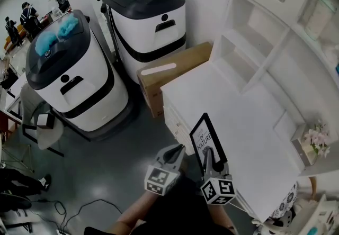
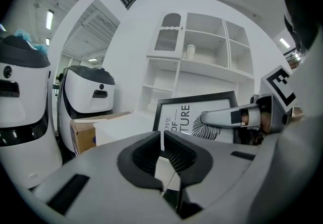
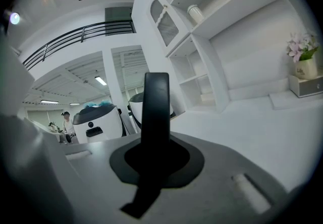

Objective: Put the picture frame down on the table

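Observation:
The picture frame (image 1: 204, 138) is black with a white print inside, and it stands upright over the near left edge of the white table (image 1: 249, 123). My right gripper (image 1: 211, 156) is shut on its lower edge. In the right gripper view the frame's black edge (image 3: 156, 109) rises straight up from between the jaws of my right gripper (image 3: 155, 153). My left gripper (image 1: 175, 153) hovers just left of the frame over the floor, its jaws together with nothing in them. From the left gripper (image 2: 163, 143) the frame (image 2: 187, 117) is seen head-on, with a right finger (image 2: 222, 116) across it.
A white shelf unit (image 1: 275, 33) rises along the table's far side, and a small flower pot (image 1: 317, 141) stands at the right. On the grey floor to the left are a cardboard box (image 1: 169, 78) and two white-and-black machines (image 1: 74, 75) (image 1: 148, 17). Several people stand far back left.

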